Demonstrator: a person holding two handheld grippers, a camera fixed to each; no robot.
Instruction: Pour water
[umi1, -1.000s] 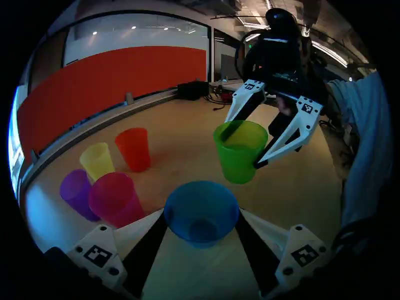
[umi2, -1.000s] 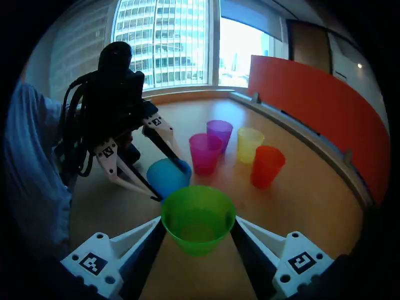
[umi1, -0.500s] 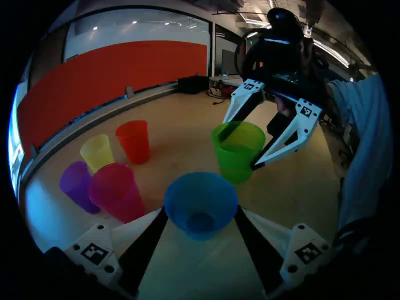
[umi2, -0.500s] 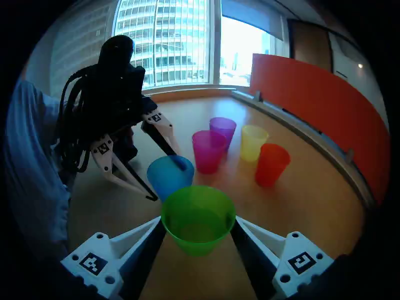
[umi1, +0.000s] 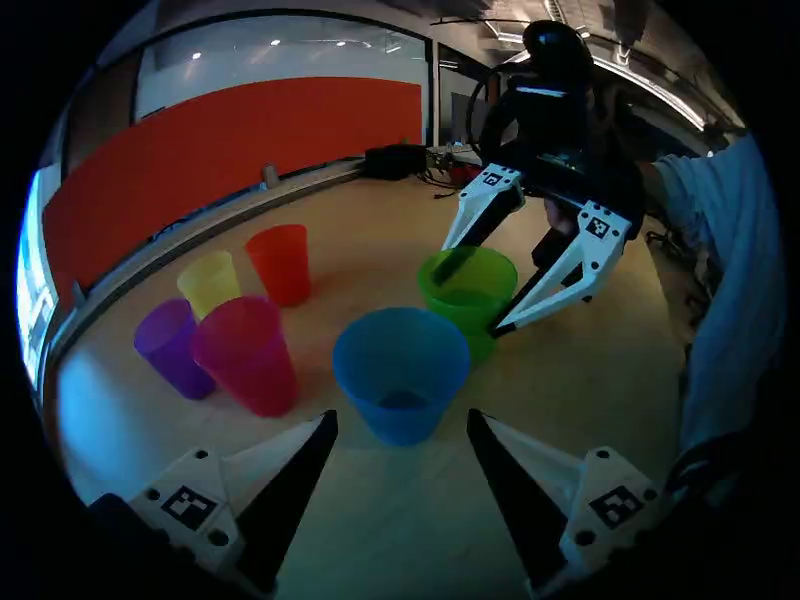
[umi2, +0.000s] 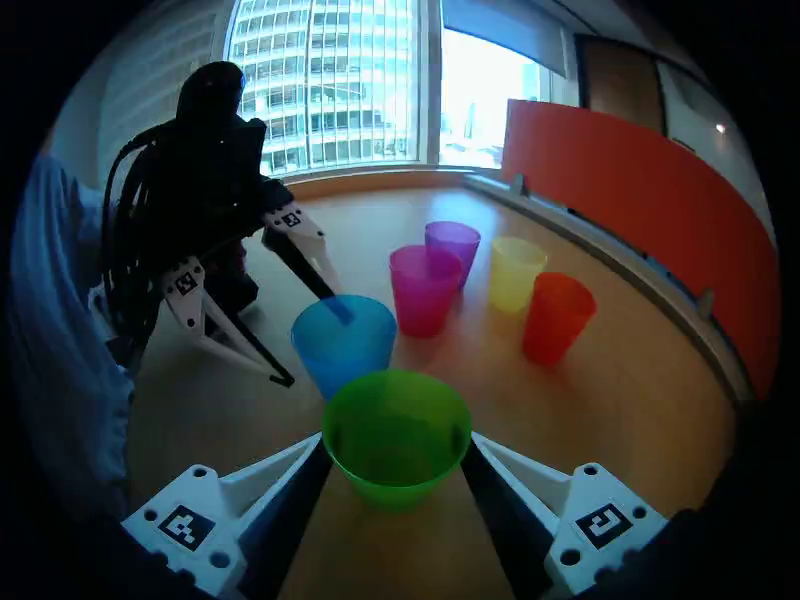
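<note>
Two things differ from half a second ago. The left hand-held gripper (umi1: 400, 415) has let go, and its fingers, which clasped the blue cup (umi1: 400, 370) then, now stand spread with their tips short of it on either side. The blue cup now stands upright on the desk (umi1: 600, 370), free of both fingers. In the right gripper view it sits just beyond the green cup (umi2: 397, 440), closer to the pink cup (umi2: 425, 290) than before.

The right hand-held gripper (umi2: 397, 440) is unchanged. It grips the green cup with a finger pressed to each side, and the cup is upright with its mouth open to the camera. In the left gripper view the green cup is just behind and to the right of the blue one. I cannot tell whether it rests on the desk.

To the left stand the pink, purple (umi1: 170, 345), yellow (umi1: 210, 285) and orange (umi1: 282, 262) cups, close together. A pale sleeve (umi1: 735, 280) shows at the right edge.
</note>
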